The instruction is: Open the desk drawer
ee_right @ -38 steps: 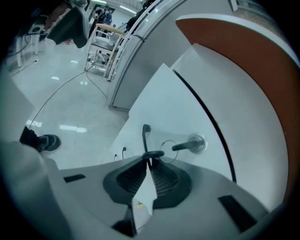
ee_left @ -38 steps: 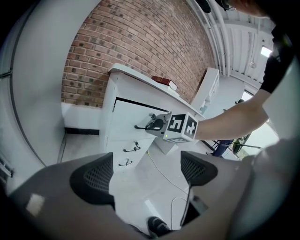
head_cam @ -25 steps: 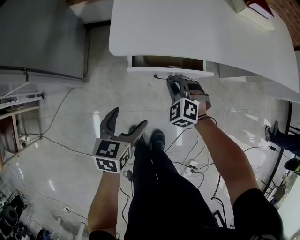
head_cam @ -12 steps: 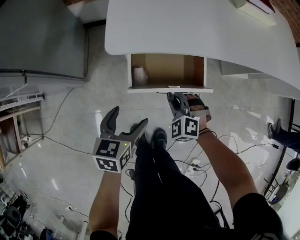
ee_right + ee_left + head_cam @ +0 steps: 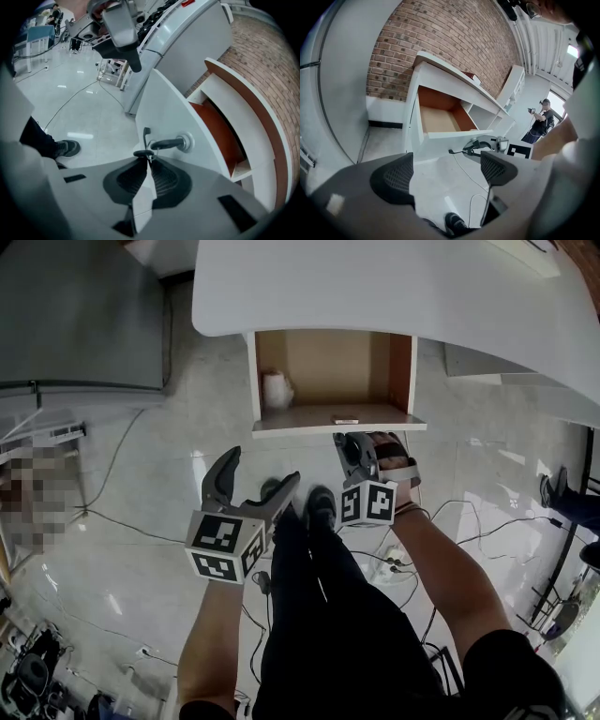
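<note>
Head view: desk drawer (image 5: 319,420) stands pulled out from under the desktop (image 5: 375,287), far side.
Held: key ring (image 5: 143,153) at drawer front, pinched by right gripper (image 5: 147,158); left gripper (image 5: 261,472) wide, empty. Risk: thin ring may slip free under further pull.

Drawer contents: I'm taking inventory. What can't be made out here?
- Head view: white object at the drawer's left side, too small to identify; rear hidden under the desk top.
- Left gripper view: near floor hidden by the front panel.
- Right gripper view: floor hidden behind the front panel.
</note>
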The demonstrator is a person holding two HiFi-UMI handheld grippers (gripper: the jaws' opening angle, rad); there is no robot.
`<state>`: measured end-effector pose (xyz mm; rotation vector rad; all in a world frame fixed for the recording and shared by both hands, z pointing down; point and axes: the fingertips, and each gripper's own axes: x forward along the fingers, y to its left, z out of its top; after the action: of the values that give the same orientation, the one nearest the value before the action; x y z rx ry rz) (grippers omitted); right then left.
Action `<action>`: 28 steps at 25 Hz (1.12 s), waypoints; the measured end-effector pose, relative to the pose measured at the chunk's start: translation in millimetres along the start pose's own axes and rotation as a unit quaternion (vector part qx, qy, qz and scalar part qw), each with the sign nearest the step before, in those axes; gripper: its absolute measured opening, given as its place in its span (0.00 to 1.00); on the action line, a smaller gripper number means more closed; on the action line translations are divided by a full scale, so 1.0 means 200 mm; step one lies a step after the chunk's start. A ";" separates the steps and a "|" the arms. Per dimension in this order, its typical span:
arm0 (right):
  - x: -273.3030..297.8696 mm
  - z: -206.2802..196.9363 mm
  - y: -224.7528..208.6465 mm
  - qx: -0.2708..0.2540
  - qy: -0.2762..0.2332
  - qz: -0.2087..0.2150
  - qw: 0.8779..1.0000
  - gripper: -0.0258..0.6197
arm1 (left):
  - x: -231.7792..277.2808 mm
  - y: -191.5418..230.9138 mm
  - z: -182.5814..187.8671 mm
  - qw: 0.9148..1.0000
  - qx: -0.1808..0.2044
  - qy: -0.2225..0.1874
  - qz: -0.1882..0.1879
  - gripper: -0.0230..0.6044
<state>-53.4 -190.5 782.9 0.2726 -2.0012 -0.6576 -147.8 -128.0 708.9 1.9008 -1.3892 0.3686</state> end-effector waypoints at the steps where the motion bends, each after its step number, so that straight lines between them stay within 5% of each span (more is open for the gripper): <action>1: 0.00 -0.01 0.01 -0.002 0.000 -0.003 1.000 0.09 | 0.00 -0.01 -0.01 1.000 0.000 0.003 -0.002 0.77; 24: 0.14 -0.08 0.17 -0.015 -0.009 -0.062 0.998 0.09 | 0.03 0.01 -0.18 0.999 0.007 0.031 -0.008 0.77; 28: 0.12 -0.06 0.19 0.007 -0.015 -0.046 0.999 0.20 | 0.02 0.02 -0.17 1.000 0.005 0.030 -0.006 0.77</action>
<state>-51.4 -174.0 826.1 0.3671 -2.0316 -0.7084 -143.1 -106.3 735.8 1.8900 -1.3372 0.4247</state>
